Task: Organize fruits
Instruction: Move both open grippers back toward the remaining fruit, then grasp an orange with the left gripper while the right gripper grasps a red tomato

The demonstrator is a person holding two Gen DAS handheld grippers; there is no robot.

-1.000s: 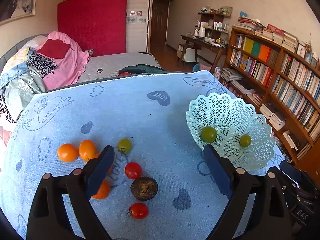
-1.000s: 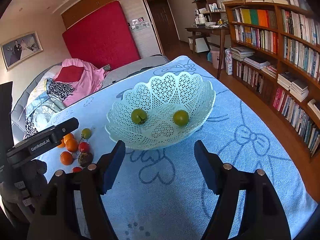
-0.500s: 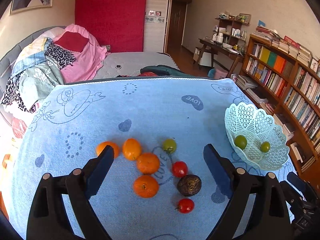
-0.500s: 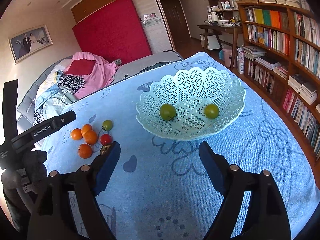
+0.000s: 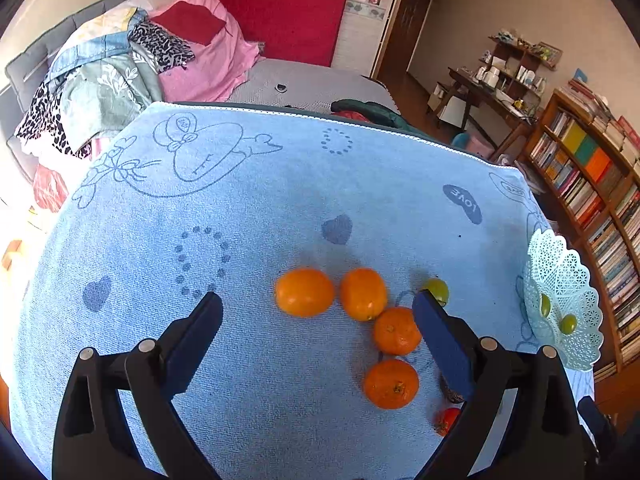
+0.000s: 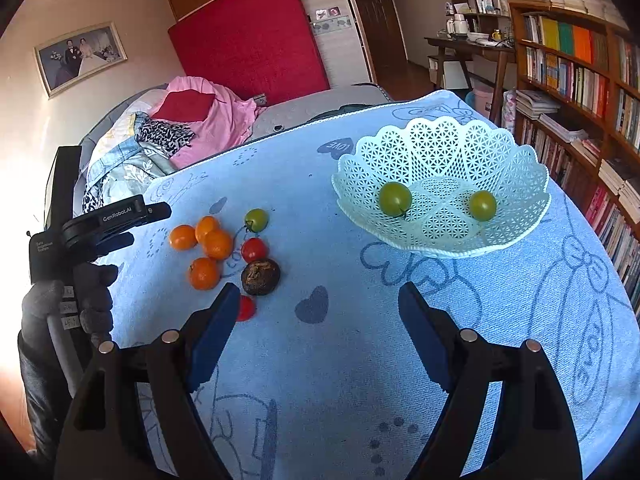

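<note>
You are holding the left gripper and right gripper with jaws apart, gripping nothing, oranges sitting centre-frame on the blue cloth, basket at right edge.

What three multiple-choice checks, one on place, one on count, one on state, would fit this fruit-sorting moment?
1. Where do the two green tomatoes that are already sorted lie?
A. in the pale green lattice plastic basket
B. on the bed
C. on the bookshelf

2. How many orange mandarins lie on the light blue towel cloth?
A. two
B. four
C. six

3. How is the left tool?
A. shut on a tomato
B. shut on nothing
C. open, holding nothing

Answers: 1 A, both sit inside the basket; 2 B, four show in both views; 3 C, its fingers stand wide apart above the mandarins.
</note>
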